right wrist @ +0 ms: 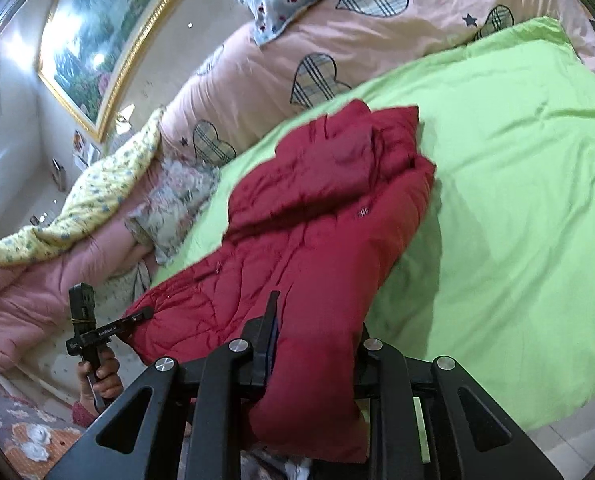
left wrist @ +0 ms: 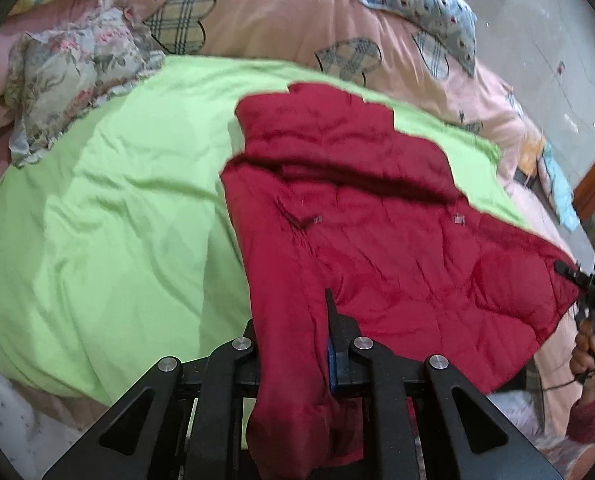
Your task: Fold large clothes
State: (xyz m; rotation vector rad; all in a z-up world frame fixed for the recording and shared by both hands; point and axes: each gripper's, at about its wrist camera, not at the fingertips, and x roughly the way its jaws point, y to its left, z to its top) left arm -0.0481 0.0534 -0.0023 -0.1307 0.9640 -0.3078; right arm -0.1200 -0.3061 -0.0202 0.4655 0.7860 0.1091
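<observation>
A dark red quilted jacket (left wrist: pixel 377 208) lies spread on a light green sheet (left wrist: pixel 117 208) on the bed. My left gripper (left wrist: pixel 297 320) is shut on the jacket's near hem corner, cloth bunched between its fingers. The right gripper (left wrist: pixel 569 274) shows at the right edge of this view, clamped on the other hem corner. In the right wrist view, my right gripper (right wrist: pixel 313 324) is shut on the jacket (right wrist: pixel 321 216), and the left gripper (right wrist: pixel 141 314) pinches the far hem at lower left. The hem is lifted off the green sheet (right wrist: pixel 517 208).
A pink quilt with plaid hearts (left wrist: pixel 281 12) is heaped behind the sheet. A floral pillow (left wrist: pixel 69 80) and a blue pillow (left wrist: pixel 421 4) lie on it. A yellow flowered cover (right wrist: pixel 97 196), a gold-framed picture (right wrist: pixel 109 36) and a patterned floor rug (right wrist: pixel 21 436) are around.
</observation>
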